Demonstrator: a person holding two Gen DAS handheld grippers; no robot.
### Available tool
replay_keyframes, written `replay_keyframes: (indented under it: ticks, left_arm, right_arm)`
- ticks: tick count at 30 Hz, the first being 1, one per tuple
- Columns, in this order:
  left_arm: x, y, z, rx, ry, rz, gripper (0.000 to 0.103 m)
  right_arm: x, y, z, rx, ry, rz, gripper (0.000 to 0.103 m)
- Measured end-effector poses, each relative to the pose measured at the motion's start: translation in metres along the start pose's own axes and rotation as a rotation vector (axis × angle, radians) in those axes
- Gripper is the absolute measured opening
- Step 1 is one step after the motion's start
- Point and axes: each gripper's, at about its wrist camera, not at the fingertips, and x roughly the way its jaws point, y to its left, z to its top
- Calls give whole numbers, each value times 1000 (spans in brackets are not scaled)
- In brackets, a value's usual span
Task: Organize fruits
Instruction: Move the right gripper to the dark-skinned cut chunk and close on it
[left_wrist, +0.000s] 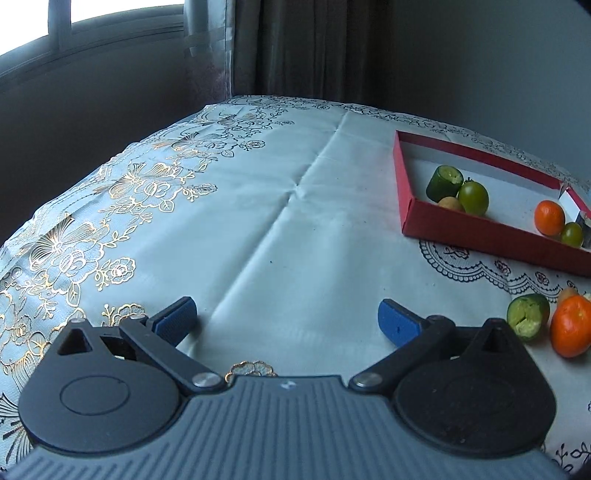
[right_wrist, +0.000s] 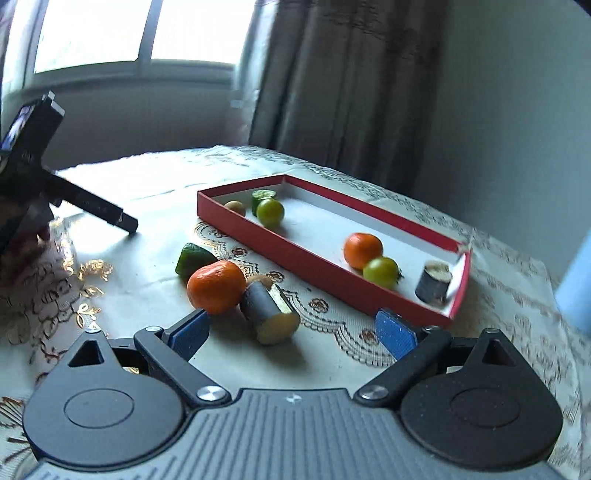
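1. Both claws, left (left_wrist: 287, 322) and right (right_wrist: 291, 328), were spread wide, holding nothing.
2. Red tray (right_wrist: 321, 271) on the table (left_wrist: 258, 206) had fruit; a tangerine (right_wrist: 216, 286) sat just outside.

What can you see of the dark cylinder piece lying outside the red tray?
The dark cylinder piece lies on its side on the tablecloth, just ahead of the open right gripper. Its skin looks dull grey-black, its cut end pale yellow. It rests against the orange tangerine to its left, apart from the red tray.
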Motion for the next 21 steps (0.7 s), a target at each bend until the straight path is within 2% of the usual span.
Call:
replay_keyframes:
  ticks: [3,8,10,12,14,18,21]
  left_arm:
    - [0,0,0,0,0,0,103]
    - [0,0,0,-3,-1,-2,103]
    - [0,0,0,-3,-1,-2,103]
    - [0,0,0,-3,-1,-2,103]
    - [-1,0,0,-3,-1,-2,103]
    - [0,0,0,-3,-1,-2,103]
    - [0,0,0,-3,-1,-2,103]
  right_arm:
    - [12,8,3,-72,42,-12,97]
    - [29,16,9,-136,87,29,96]
    - [35,14,11,-125,104,45,86]
    - [39,7,14,-77,123,101,65]
    - [43,1,15,-35,132,125,56]
    - [47,-4,14,0,133,144,55]
    - [47,-7,14,18,134,165,49]
